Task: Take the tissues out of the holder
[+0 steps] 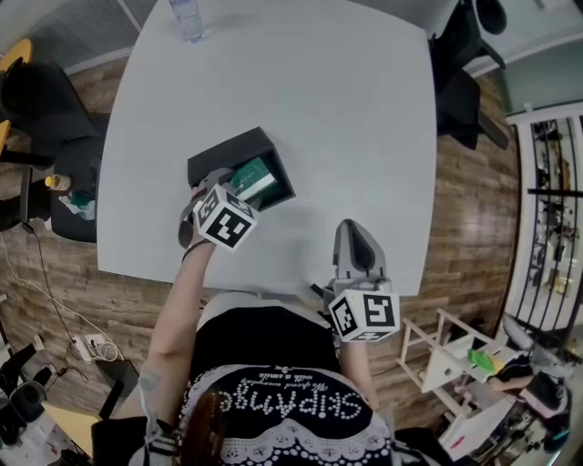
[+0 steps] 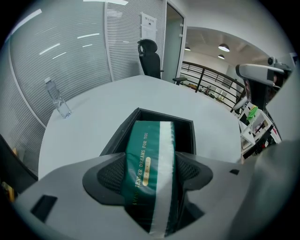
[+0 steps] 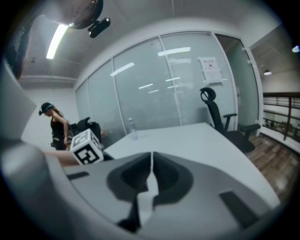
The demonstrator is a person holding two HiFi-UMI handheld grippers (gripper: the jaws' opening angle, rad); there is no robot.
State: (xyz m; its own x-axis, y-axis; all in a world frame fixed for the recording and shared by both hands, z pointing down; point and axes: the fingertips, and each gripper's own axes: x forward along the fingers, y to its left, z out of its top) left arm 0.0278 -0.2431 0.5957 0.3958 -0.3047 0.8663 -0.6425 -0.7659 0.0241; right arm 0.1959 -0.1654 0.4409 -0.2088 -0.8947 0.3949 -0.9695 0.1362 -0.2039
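A green tissue pack [image 2: 149, 164] with a white stripe sticks out of the black open-topped holder [image 2: 140, 115], its near end raised toward me. My left gripper [image 2: 151, 174] is shut on that pack, one jaw on each long side. In the head view the tissue pack [image 1: 255, 178] lies tilted in the holder [image 1: 228, 153] near the table's left front, with the left gripper [image 1: 211, 197] at its near end. My right gripper [image 1: 355, 248] rests at the table's front edge, shut and empty; the right gripper [image 3: 151, 174] shows its jaws pressed together.
The white table [image 1: 328, 109] carries a clear water bottle [image 1: 188, 18] at its far edge, also the water bottle [image 2: 59, 100] at the left. Black office chairs [image 1: 460, 68] stand at the far right. A person [image 3: 57, 127] stands beyond the table.
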